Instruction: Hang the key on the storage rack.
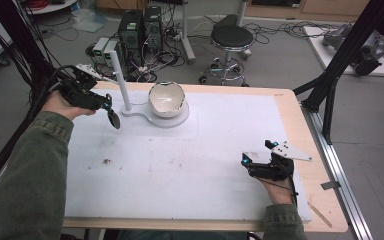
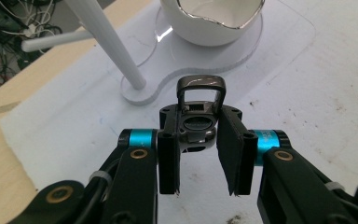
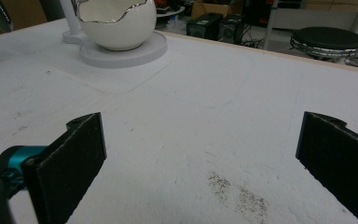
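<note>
Bowl point(image 2: 214, 21) cut off at top of frame.
Left gripper point(image 2: 199, 158) pinches a dark metal clip point(image 2: 200, 109); right gripper point(image 3: 205, 163) gapes wide, touching nothing.

A grey floor point(image 1: 280, 55) lies beyond the table. On it stand a black round stool point(image 1: 231, 37) and computer towers point(image 1: 140, 27) amid tangled cables.

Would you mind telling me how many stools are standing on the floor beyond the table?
1. A black round-seated stool with a chrome base stands on the floor past the table's far edge, right of the computer towers. Others could be outside the frame.
</note>
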Action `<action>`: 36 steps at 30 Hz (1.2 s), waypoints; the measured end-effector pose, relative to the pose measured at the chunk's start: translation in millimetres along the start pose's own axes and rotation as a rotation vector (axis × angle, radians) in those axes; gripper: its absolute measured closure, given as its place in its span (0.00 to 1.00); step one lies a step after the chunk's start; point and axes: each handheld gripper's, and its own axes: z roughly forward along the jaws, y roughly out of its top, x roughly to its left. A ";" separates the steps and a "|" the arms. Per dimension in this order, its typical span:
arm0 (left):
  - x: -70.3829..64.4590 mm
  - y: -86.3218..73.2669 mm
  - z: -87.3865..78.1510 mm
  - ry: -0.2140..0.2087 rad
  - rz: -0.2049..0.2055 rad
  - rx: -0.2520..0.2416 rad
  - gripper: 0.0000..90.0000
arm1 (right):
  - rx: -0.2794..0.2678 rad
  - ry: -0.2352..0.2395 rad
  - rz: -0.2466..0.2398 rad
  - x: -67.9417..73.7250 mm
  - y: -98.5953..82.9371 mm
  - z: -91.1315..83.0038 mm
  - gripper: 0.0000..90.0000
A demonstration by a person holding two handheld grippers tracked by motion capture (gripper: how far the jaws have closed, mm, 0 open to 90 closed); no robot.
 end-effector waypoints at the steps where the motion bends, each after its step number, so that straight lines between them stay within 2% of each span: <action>1: 0.8 2.0 -1.8 0.000 0.001 0.003 0.78 | -0.002 0.000 0.000 0.2 0.4 -0.1 0.01; 3: 3.5 6.4 -4.9 -0.015 0.010 0.008 0.78 | -0.002 0.001 0.004 0.4 0.6 -0.3 0.01; 8: 8.4 17.0 -12.0 -0.008 0.012 0.010 0.78 | -0.005 0.000 0.004 -0.4 0.7 -1.0 0.01; 14: 15.3 27.6 -11.0 0.013 0.008 0.023 0.78 | -0.004 0.002 -0.001 -0.4 0.6 -0.8 0.01; 18: 20.4 33.5 -10.2 0.005 -0.001 0.016 0.78 | 0.001 0.007 0.009 -1.0 0.5 -1.8 0.01; 25: 31.6 36.2 -6.0 -0.004 -0.018 0.008 0.78 | 0.001 0.003 0.003 -1.8 0.0 -3.6 0.01; 36: 40.5 39.2 -7.6 0.036 -0.041 0.008 0.78 | 0.009 -0.005 0.009 -1.9 -1.6 -4.9 0.01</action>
